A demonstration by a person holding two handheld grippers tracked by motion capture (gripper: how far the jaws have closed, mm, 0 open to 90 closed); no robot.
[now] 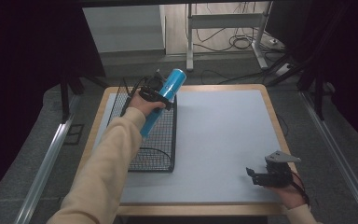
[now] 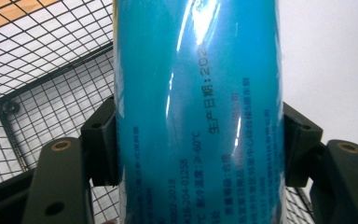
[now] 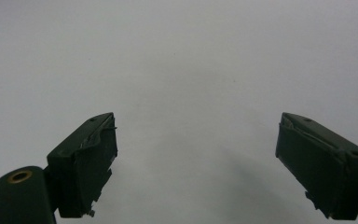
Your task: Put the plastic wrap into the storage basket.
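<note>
A long blue cylinder [image 1: 164,99] with printed text is held tilted over the black wire basket [image 1: 161,154] at the table's left. My left gripper [image 1: 154,94] is shut on it near its middle. In the left gripper view the blue cylinder [image 2: 198,112] sits between both pads [image 2: 103,140], with the wire basket [image 2: 46,93] behind it. My right gripper [image 1: 251,175] rests low near the table's front right edge, open. In the right gripper view its fingers [image 3: 86,163] stand wide apart over bare white table [image 3: 186,70].
The white tabletop [image 1: 219,135] with a wooden rim stretches between the basket and the right hand. Beyond the far edge are a desk frame [image 1: 226,23], cables on the floor and dark curtains at both sides.
</note>
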